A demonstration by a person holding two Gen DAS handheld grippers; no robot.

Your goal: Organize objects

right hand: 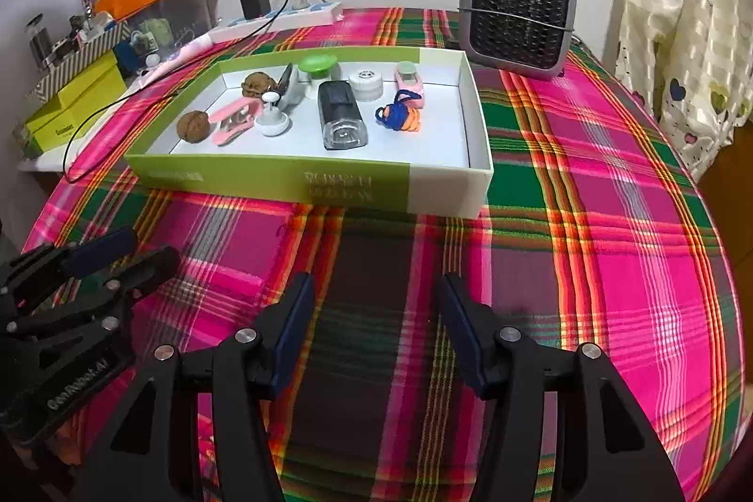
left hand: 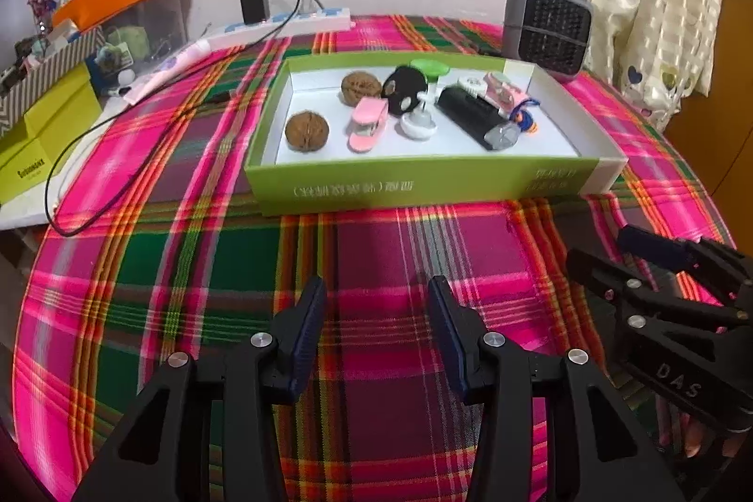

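Plaid cloth [left hand: 376,248] lies bare beneath both tools. Left gripper [left hand: 376,309] and right gripper [right hand: 374,304] stand with fingers wide and nothing between them. Ahead of the fingertips, well apart, sits the green box [right hand: 263,177], holding two walnuts [left hand: 307,130], a pink stapler [left hand: 368,124], a black lamp [right hand: 341,116] and a blue-orange cord knot [right hand: 400,117], among other small items. The step appears to be an approach: descend over the near wall, straddle one item squarely, and close only once neighbours are clear of the pads.

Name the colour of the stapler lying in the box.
Pink stapler; clearest in the left wrist view.
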